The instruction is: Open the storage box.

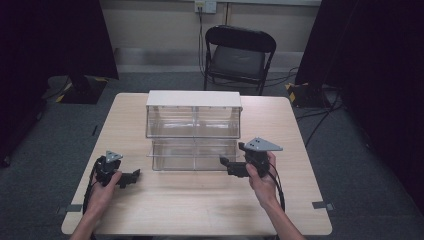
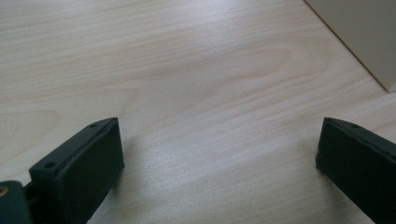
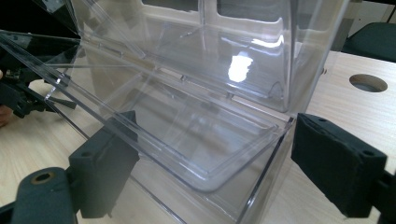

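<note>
Scene: I watch from above as a person at a light wooden table point(image 1: 200, 200) holds 2 grippers, 1 in each hand, before a clear plastic box point(image 1: 193, 131) with a white top.
Box: It stands at the middle of the table, toward the far edge, with 2 clear tiers; the lower tier juts out toward the person.
Box, close up: In the right gripper view the clear box point(image 3: 196, 116) sits just ahead of the jaws, its see-through lid tilted up and its rounded front edge reaching down between them.
Right gripper: My right gripper point(image 1: 223, 161) is held at the right front corner of the lower tier, pointing left along it. In its own view, the right gripper point(image 3: 212, 161) has its jaws spread wide, 1 on each side of the clear edge. The left jaw looks pressed against the plastic; I cannot tell whether the right jaw touches it. It clamps nothing.
Left gripper: My left gripper point(image 1: 134, 176) lies low on the table, left of the box and apart from it, pointing right. In its own view, the left gripper point(image 2: 219, 154) is released, jaws far apart over bare wood.
Left hand: The hand point(image 1: 106, 187) wraps the gripper's body from behind.
Background: A black folding chair point(image 1: 239, 55) stands beyond the table.
</note>
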### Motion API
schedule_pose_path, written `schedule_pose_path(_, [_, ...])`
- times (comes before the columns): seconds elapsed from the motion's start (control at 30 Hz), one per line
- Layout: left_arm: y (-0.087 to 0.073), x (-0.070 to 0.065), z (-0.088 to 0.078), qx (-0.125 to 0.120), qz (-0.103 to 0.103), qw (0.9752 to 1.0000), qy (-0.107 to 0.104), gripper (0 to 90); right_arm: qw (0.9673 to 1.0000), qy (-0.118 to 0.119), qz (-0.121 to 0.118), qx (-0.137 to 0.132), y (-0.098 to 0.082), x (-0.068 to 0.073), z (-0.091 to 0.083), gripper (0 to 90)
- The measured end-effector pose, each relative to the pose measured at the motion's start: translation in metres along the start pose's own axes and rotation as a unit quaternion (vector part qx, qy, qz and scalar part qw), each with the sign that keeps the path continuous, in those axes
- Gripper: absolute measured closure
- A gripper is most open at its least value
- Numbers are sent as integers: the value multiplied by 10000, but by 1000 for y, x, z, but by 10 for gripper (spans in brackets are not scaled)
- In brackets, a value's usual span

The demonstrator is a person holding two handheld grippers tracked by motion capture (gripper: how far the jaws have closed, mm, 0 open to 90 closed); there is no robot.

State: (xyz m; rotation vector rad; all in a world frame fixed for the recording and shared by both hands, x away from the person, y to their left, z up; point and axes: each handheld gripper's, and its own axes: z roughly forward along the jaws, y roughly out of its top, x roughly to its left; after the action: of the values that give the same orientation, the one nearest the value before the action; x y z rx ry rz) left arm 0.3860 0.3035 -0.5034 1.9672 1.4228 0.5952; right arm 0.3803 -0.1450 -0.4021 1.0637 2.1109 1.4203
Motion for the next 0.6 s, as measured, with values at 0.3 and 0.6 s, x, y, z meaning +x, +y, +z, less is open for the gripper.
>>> schedule_pose_path(0.3, [0,0,0,1,0,10000,-1,2,10000,-5,35,-27,3,-1,1,142])
schedule_pose_path(0.6, [0,0,0,1,2,10000,0,2,9999,0,109,-101,9,-5,0,142])
